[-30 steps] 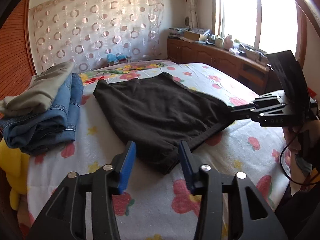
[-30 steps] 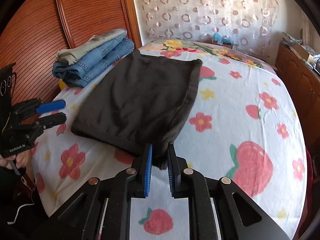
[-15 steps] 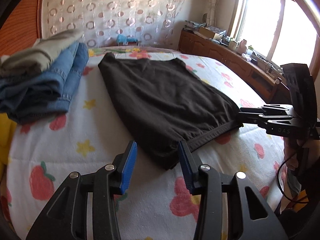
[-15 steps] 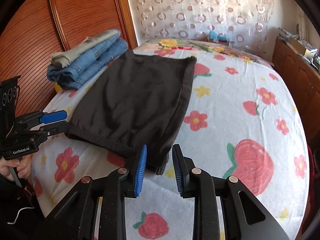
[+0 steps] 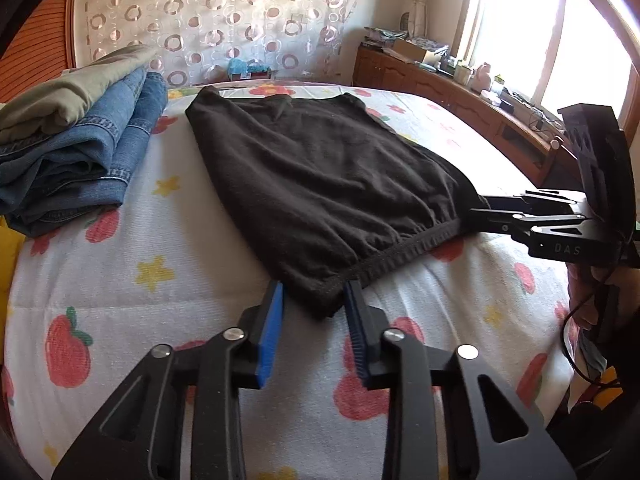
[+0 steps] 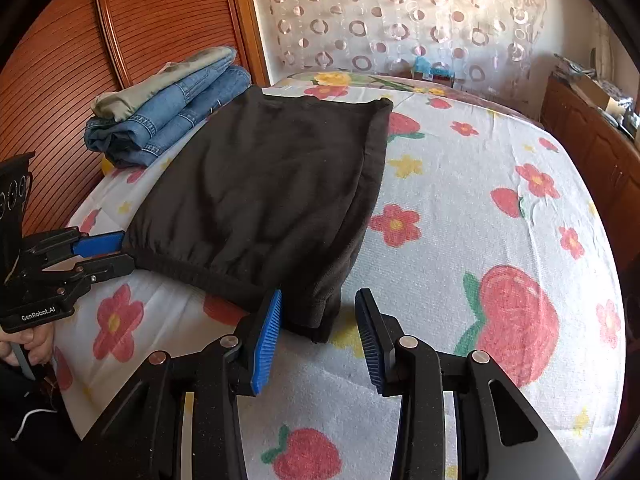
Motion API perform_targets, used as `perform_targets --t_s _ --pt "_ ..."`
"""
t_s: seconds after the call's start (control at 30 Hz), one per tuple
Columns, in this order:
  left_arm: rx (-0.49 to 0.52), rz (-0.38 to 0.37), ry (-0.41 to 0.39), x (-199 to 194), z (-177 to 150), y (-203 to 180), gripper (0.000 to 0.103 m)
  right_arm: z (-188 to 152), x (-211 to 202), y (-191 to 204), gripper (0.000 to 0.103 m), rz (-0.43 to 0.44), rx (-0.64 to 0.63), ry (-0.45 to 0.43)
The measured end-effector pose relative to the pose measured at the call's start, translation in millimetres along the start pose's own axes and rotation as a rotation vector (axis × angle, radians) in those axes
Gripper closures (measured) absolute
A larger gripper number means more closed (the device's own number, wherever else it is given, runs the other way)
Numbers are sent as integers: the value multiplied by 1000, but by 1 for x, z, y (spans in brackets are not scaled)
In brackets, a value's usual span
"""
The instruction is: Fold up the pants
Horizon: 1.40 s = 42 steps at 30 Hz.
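Your left gripper (image 6: 106,254) — marked "GenRobot.AI" — stood spread at the near-left corner of the black pants (image 6: 264,192), folded by the bed's (image 6: 480,168) near edge; your right gripper (image 6: 318,334) — fingers apart — straddled the near-right corner.

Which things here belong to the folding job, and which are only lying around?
For the job: black pants; left gripper; right gripper, both with jaws open at the waistband corners.

Lying about: folded jeans; olive garment on top; flowered bedspread.
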State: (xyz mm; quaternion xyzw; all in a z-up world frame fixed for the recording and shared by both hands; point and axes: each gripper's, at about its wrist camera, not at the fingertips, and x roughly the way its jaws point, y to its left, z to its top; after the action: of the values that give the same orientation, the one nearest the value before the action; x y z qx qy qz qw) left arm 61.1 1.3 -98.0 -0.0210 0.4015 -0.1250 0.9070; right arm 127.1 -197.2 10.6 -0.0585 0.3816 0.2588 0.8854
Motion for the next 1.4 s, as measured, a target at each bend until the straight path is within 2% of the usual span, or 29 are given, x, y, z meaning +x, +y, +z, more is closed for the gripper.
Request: perform_targets --t_s 0.07,0.1,0.13,0.23,0.3,0.57,0.8,1.4 --pt "19 -9 5 0 0 -4 85 -1 0 0 64 0 -2 -2" --pt "41 6 -1 -2 -1 -8 87 -2 0 0 67 1 -2 -2" --pt "52 16 -9 -3 -1 -9 90 -3 0 1 78 10 -6 -3" --pt "28 -6 -31 -10 1 -6 91 -5 -1 5 89 35 -27 3" --pt "24 -13 -57 -19 3 -5 92 -6 -2 7 91 55 -33 3" --pt "43 -25 -161 -63 19 0 92 -3 -33 11 92 129 -20 -70" --pt "55 -39 -220 -88 29 0 92 -7 -66 13 92 144 -4 -160" --pt "92 -54 -304 -121 38 -3 92 -15 -108 15 93 175 -10 -256"
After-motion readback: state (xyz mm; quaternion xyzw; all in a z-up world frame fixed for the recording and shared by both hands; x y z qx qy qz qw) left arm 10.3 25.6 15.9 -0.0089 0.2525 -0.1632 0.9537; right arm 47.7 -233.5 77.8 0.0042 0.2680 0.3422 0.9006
